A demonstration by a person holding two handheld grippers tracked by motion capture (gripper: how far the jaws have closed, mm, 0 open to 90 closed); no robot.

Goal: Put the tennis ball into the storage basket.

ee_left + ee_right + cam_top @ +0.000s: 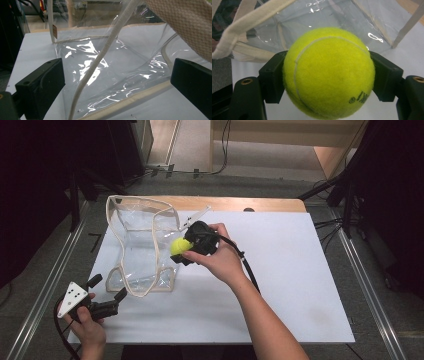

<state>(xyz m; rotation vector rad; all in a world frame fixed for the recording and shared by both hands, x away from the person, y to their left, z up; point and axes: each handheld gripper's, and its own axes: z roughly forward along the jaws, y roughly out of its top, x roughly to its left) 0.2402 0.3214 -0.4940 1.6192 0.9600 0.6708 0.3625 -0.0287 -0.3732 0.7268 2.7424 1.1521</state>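
A clear plastic bag (142,245) with beige fabric trim stands on the left part of the white tabletop (295,285), its mouth open. My right gripper (184,251) is shut on a yellow-green tennis ball (180,246), held just at the bag's right rim. In the right gripper view the ball (328,72) sits squeezed between both black pads (273,77), with the bag (324,15) right behind it. My left gripper (107,288) hovers open near the bag's front left corner. In the left gripper view the bag (112,65) and its trim strap (180,22) lie between and beyond the spread jaws.
A wooden table edge (225,204) shows behind the white sheet. Metal rails (367,290) run along both sides of the table. Dark stands and cables (345,195) sit at the far corners. The right half of the white sheet is bare.
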